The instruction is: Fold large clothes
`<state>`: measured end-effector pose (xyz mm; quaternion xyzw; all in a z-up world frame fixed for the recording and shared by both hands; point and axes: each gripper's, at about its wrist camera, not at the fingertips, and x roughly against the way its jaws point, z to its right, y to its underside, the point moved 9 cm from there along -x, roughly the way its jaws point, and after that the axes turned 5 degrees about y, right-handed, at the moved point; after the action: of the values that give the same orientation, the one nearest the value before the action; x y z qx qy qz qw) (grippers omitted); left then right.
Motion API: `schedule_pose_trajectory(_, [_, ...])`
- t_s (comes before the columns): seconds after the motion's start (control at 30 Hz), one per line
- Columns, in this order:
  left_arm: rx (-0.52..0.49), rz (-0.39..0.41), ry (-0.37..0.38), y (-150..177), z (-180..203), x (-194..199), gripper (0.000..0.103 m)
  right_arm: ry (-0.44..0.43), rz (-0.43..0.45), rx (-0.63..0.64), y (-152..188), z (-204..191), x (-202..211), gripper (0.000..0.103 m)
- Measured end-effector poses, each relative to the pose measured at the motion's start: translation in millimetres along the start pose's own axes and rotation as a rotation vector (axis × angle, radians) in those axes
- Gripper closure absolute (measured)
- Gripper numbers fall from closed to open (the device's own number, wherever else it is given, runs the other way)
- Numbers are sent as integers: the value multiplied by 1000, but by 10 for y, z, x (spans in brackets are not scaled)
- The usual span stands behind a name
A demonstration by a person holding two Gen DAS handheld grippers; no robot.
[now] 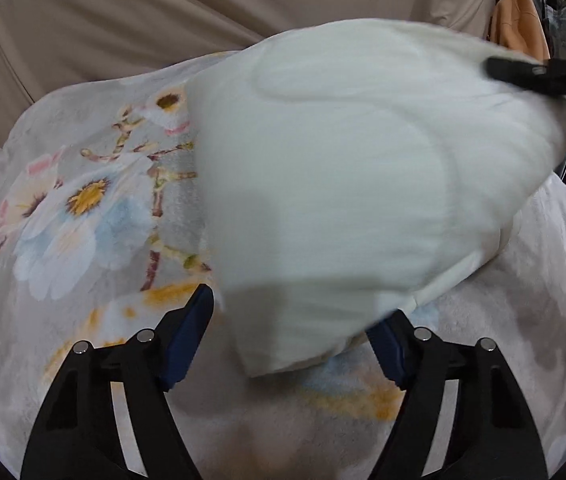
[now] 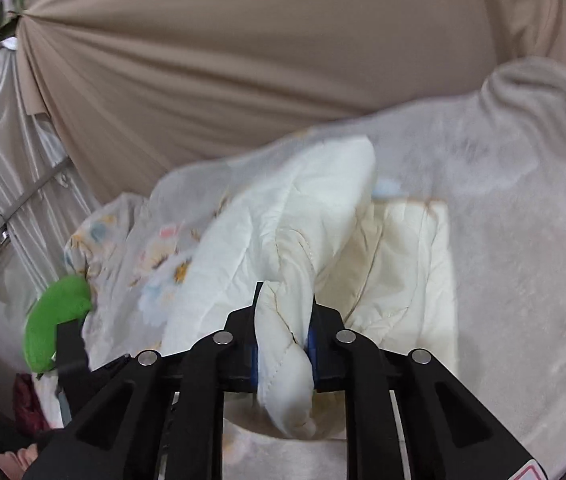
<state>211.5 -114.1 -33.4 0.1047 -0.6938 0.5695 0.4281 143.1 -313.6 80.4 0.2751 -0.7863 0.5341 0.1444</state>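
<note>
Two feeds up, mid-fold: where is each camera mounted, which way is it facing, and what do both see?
Left wrist: on the left gripper, looking down along its open fingers at the white garment over the floral blanket; the right gripper shows far right.
Right wrist: on the right gripper, facing the beige curtain, its fingers shut on a bunched fold of the white garment.
Shared: white garment, floral blanket, beige curtain.
</note>
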Motion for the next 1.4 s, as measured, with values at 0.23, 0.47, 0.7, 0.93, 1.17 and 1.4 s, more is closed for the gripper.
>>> schedule_pose_trajectory(0.23, [23, -32, 28, 3, 46, -224, 35, 121, -126, -153, 535, 1028, -308, 88])
schedule_pose_trajectory(0.47, [-4, -1, 89, -22, 179, 352, 38, 144, -126, -147, 667, 1111, -408, 87])
schedule_pose_trajectory(0.7, [-54, 192, 86, -801, 455, 802, 31, 142, -112, -177, 714, 1097, -420, 85])
schedule_pose_trajectory(0.93, [-68, 71, -24, -910, 606, -339, 28, 89, -113, -214, 742, 1112, -414, 83])
schedule_pose_trajectory(1.17, [-17, 79, 3, -884, 503, -415, 28, 178, 67, -129, -196, 825, 68, 76])
schedule_pose_trajectory(1.4, [-18, 90, 5, -869, 506, -412, 28, 235, 34, -40, -892, 583, -711, 82])
